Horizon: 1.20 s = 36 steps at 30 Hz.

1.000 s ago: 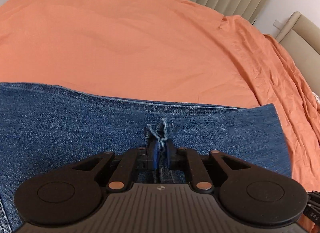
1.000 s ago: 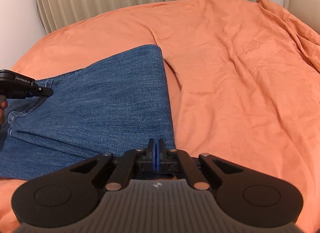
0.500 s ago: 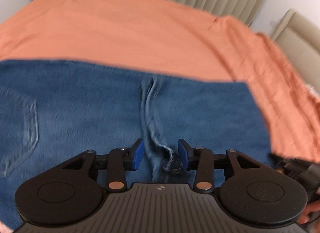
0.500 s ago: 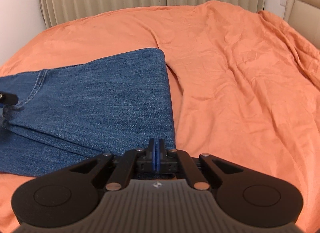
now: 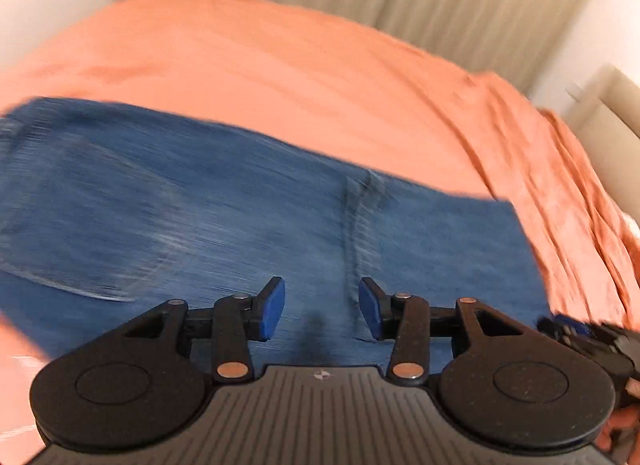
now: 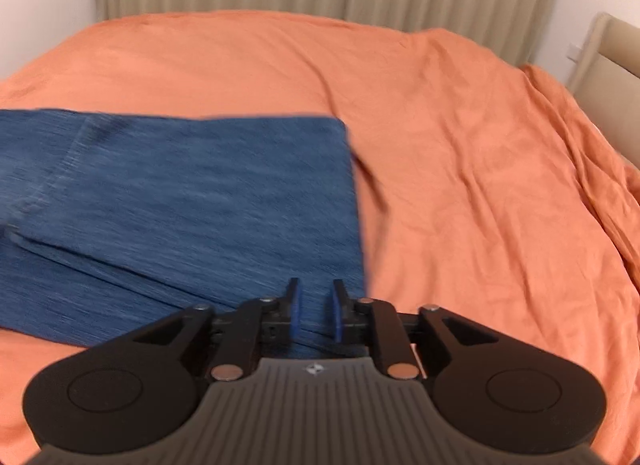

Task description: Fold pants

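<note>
Inspector: Jeans point(image 5: 240, 225) are found folded on the orange bed point(image 5: 320, 77), filling the view from nine o'clock to three o'clock in the left wrist picture. A seam runs toward twelve o'clock just above the left gripper point(image 5: 322, 307). Its jaws are opening; denim lies below the gap, but nothing is pinched between the pads.

Assessor: And the right side?

Inspector: The right gripper point(image 6: 316, 311) is over the folded edge at the six o'clock corner of the jeans. Its jaws are opening too, and no cloth is seen pressed by the pads. A layered edge is noted at eight o'clock in the right wrist picture, one layer lying askew on the other.

Assessor: What is advised for the step in hand?

Inspector: Release is judged to be the step. Both grippers should be lifted clear only once the jaws are well apart, so that no fold is dragged open. The layers should be checked for alignment before the next fold is begun; the skewed edge may need squaring. Both pictures are blurred, so fine detail cannot be confirmed.
</note>
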Available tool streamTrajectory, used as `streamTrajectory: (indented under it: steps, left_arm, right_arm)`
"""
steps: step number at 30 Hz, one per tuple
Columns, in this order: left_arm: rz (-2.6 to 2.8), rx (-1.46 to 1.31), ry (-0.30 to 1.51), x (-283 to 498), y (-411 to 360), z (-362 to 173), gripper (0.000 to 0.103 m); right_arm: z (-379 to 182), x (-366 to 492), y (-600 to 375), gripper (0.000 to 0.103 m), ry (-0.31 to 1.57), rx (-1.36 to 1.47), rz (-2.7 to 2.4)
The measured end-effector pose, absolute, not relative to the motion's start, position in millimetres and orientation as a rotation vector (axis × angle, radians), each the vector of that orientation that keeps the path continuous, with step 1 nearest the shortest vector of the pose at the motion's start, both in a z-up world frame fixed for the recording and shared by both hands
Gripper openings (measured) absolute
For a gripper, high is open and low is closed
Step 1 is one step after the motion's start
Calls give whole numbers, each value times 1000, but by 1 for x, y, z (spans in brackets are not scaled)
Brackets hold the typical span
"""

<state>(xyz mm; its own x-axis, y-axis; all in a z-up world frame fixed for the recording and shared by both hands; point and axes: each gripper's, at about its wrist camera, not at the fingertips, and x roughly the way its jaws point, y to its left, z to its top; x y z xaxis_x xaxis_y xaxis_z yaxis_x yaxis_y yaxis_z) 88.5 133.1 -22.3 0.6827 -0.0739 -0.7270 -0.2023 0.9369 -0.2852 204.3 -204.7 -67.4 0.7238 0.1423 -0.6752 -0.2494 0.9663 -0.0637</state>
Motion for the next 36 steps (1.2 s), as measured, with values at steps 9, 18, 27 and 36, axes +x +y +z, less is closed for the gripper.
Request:
streamTrajectory:
  steps: [9,18,27,36]
  left_arm:
    - [433,-602,575,25,247,-1,59]
    - [729,-794,416,-20,318,-24,69]
    - [916,-989,378,-36,355,-57,76]
    - [852,-1205,410,-25,374,-91,84]
  right_arm:
    - [-26,190,-115,37,687,-217,394]
    - [-23,196,-47,41,721,-278,473]
    - [-35,218,-17,37,808,-248,475]
    - [-56,235,-2,37,900,-255,494]
